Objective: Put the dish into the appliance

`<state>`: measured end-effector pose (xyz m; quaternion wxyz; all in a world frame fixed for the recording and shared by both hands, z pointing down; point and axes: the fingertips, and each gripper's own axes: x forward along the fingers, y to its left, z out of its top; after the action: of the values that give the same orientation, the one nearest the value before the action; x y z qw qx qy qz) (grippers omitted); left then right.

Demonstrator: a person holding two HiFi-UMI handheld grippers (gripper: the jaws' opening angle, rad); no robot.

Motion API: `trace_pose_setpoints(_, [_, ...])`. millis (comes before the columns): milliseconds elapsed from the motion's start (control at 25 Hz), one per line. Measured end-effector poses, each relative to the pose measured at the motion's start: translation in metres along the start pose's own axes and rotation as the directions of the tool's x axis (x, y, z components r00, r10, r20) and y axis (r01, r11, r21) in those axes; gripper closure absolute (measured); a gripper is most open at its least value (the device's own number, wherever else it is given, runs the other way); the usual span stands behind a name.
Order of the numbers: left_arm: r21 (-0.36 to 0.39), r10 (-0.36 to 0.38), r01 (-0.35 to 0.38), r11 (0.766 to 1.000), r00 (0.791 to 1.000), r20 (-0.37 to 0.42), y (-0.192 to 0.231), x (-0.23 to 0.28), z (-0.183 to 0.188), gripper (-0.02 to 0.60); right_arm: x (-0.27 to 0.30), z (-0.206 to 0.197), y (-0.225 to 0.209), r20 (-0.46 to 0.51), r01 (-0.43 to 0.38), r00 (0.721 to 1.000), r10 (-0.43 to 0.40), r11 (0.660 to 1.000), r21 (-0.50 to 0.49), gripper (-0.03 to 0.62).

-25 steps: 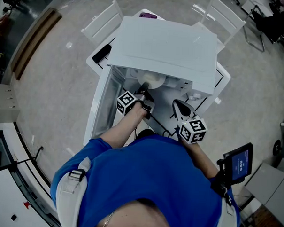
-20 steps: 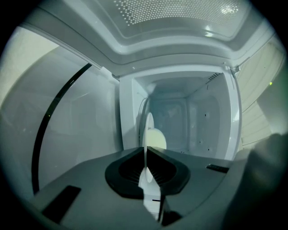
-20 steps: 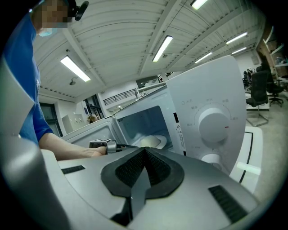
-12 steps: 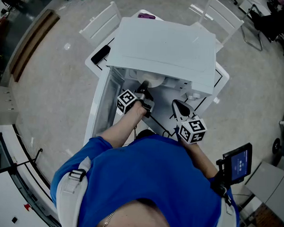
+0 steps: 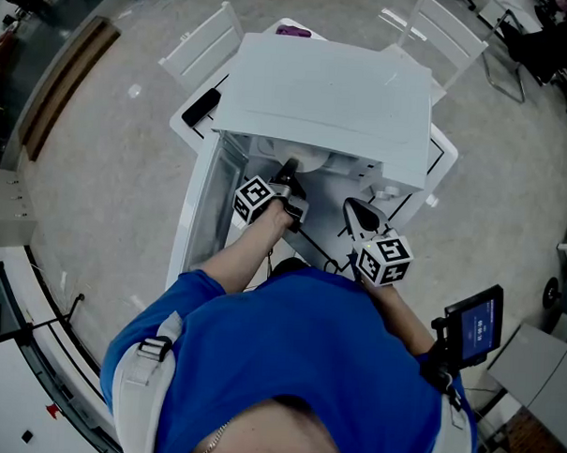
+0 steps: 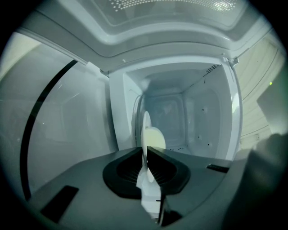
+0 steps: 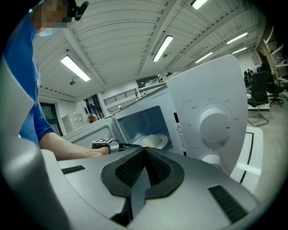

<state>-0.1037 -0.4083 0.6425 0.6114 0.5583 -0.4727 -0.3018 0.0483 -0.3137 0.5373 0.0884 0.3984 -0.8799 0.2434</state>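
Observation:
A white microwave (image 5: pixel 327 91) stands on a white table, its door (image 5: pixel 205 208) swung open to the left. My left gripper (image 5: pixel 288 174) reaches into the oven's mouth and is shut on the rim of a white dish (image 5: pixel 310 159). In the left gripper view the dish (image 6: pixel 146 130) stands edge-on between the jaws, just inside the cavity (image 6: pixel 189 117). My right gripper (image 5: pixel 359 213) hangs shut and empty in front of the control panel. In the right gripper view the dish (image 7: pixel 153 141) shows through the opening, left of the upper knob (image 7: pixel 215 126).
A black handset (image 5: pixel 203 106) lies on the table (image 5: pixel 442 148) left of the microwave, and a purple item (image 5: pixel 295 31) behind it. White chairs (image 5: pixel 205 41) stand at the far side. A small screen (image 5: pixel 476 325) is mounted near my right side.

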Motion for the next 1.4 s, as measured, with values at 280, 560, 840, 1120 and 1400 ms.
trace_pose_setpoints(280, [0.069,-0.017,0.017,0.997,1.000,-0.005,-0.001,-0.001,0.001,0.554,0.001,-0.002,0.003,-0.004,-0.015,1.000,0.015,1.000,-0.006,0.594])
trace_pose_setpoints(560, [0.220,-0.051,0.059,0.974,0.998,-0.045,-0.009,-0.001,-0.002,0.477,0.001,-0.002,0.004,-0.004,-0.023,1.000,0.023,1.000,-0.012,0.594])
trace_pose_setpoints(840, [0.471,-0.006,0.058,0.880,0.994,-0.112,-0.005,-0.007,-0.011,0.391,0.000,-0.004,0.003,-0.004,-0.030,1.000,0.030,0.999,-0.016,0.594])
trace_pose_setpoints(1120, [0.745,0.101,0.019,0.667,0.988,-0.115,-0.001,-0.016,-0.016,0.391,-0.001,-0.005,0.004,-0.004,-0.040,0.999,0.040,0.999,-0.020,0.594])
trace_pose_setpoints(1400, [0.887,0.187,-0.055,0.458,0.982,-0.036,0.000,-0.022,-0.013,0.393,-0.002,-0.007,0.002,-0.003,-0.041,0.999,0.041,0.999,-0.022,0.594])
